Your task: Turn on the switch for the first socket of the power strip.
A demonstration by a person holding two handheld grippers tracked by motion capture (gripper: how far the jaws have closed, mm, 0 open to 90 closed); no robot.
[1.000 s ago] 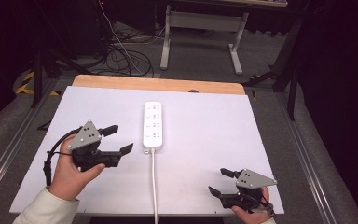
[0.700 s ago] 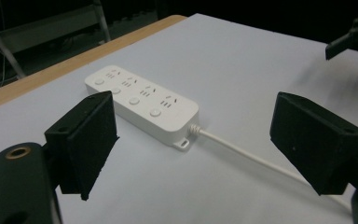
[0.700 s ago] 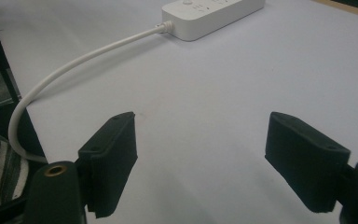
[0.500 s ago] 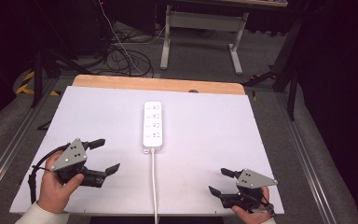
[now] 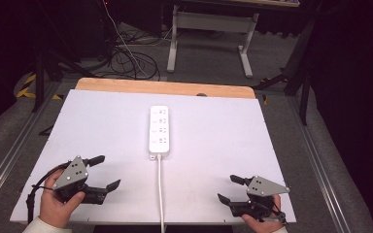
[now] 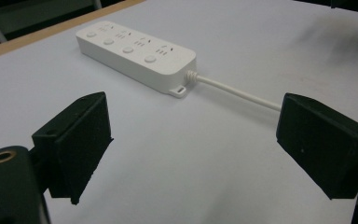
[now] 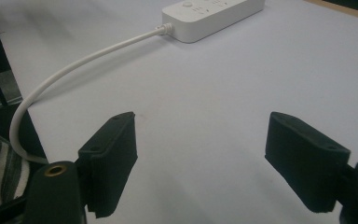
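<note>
A white four-outlet power strip [image 5: 159,130] lies flat at the middle of the white desk [image 5: 213,145], lengthwise to the person, its white cord [image 5: 161,194] running straight back over the near edge. The left tool [image 5: 103,172] hovers near the desk's near-left corner, jaws spread wide and empty, well apart from the strip. The right tool [image 5: 229,188] sits low at the near-right corner, likewise wide open with nothing between its jaws. The risks appear to lie in the cord and the strip's smooth shell: a tool catching the cord on approach could drag the strip askew, and a pinch across the rounded casing might slip, or press one of the switch buttons [image 6: 127,49] beside the outlets.
</note>
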